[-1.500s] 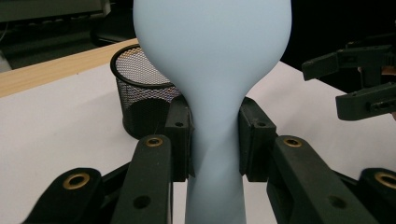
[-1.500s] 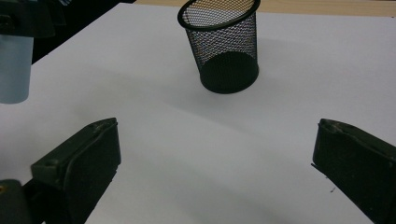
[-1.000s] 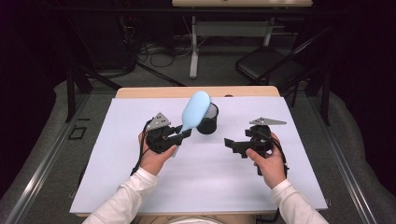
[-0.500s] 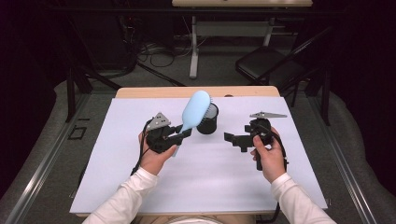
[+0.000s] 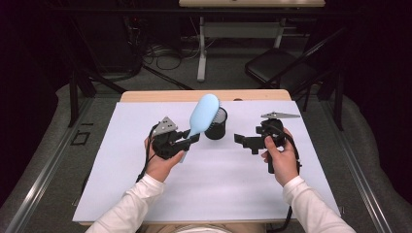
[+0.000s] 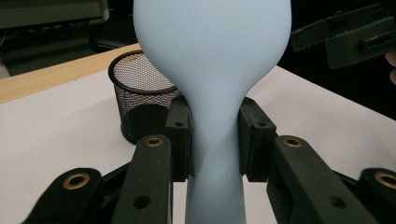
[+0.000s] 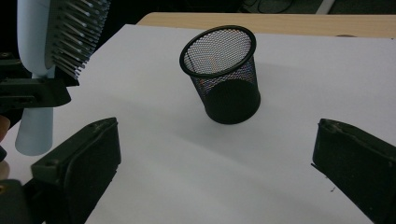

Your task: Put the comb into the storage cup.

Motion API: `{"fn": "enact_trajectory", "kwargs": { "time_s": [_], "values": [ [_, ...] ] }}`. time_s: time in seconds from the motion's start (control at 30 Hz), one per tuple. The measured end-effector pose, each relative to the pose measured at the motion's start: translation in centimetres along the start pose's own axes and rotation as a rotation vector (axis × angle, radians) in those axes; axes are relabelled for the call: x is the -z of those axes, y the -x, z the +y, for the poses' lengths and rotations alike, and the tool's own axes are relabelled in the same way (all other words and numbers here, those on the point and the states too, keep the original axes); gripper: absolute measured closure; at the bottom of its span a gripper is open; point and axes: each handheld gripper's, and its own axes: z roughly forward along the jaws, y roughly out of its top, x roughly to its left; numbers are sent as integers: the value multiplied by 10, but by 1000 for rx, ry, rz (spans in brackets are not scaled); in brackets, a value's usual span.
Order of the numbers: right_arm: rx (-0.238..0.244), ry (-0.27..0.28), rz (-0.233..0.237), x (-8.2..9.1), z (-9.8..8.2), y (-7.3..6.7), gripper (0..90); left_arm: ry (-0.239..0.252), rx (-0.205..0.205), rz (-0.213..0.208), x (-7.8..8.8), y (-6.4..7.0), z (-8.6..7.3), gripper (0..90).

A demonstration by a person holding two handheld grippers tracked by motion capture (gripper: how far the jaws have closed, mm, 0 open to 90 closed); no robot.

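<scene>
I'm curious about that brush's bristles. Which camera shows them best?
The right gripper view: the brush is seen from the side there, with its dark bristles sticking out plainly. The left gripper view shows its smooth blue back, clamped at the neck. The high view shows the back too, with a thin dark bristle edge.

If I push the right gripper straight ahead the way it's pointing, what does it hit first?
Most likely the black mesh cup, which stands centred between the open right gripper's jaws with bare white table cover before it. The hairbrush sits off to one side.
</scene>
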Motion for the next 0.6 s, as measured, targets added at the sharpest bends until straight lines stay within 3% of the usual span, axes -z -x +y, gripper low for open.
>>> {"fn": "enact_trajectory", "kwargs": {
  "time_s": [0.6],
  "values": [
    [10, -30, 37, -3, 15, -12, 32, 7, -8, 3, 0, 1, 0, 695]
  ]
}}
